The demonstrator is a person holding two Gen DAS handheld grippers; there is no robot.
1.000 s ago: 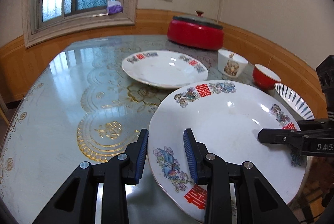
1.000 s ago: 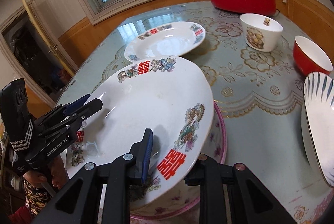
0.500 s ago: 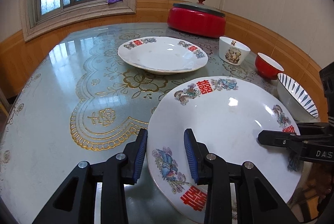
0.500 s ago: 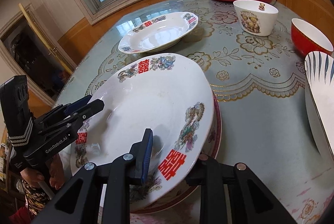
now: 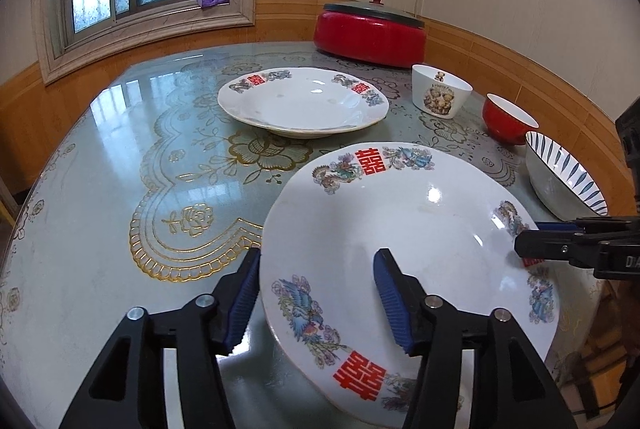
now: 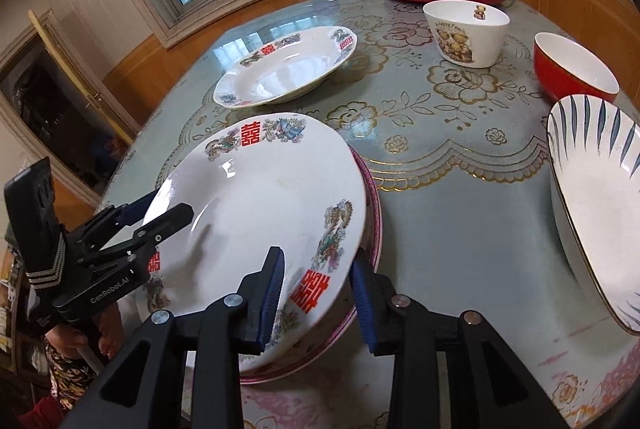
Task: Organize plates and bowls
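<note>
A large white plate [image 5: 400, 249] [image 6: 260, 209] with red characters and bird motifs lies on a pink-rimmed plate [image 6: 374, 229] at the table's near edge. My left gripper [image 5: 316, 303] straddles its near rim. Its jaws are opening and both blue pads stand clear of the plate. The right gripper [image 6: 318, 301] straddles the opposite rim, its jaws also opening, one pad above the plate and one beside the edge. Each gripper shows in the other's view: the right gripper [image 5: 532, 249] and the left gripper [image 6: 160, 217]. A second matching plate [image 5: 304, 101] [image 6: 284, 69] sits farther back.
A teddy-bear bowl [image 5: 440, 97] [image 6: 466, 33], a red bowl [image 5: 506, 117] [image 6: 572, 69] and a blue-striped bowl [image 5: 564, 173] [image 6: 596, 205] line the right side. A red lidded cooker [image 5: 368, 33] stands at the back. The glass-topped table [image 5: 120, 189] reaches left toward the window.
The plate has come down onto the pink-rimmed plate. Both grippers' jaws have widened and let go of its rim, the left one much more.
</note>
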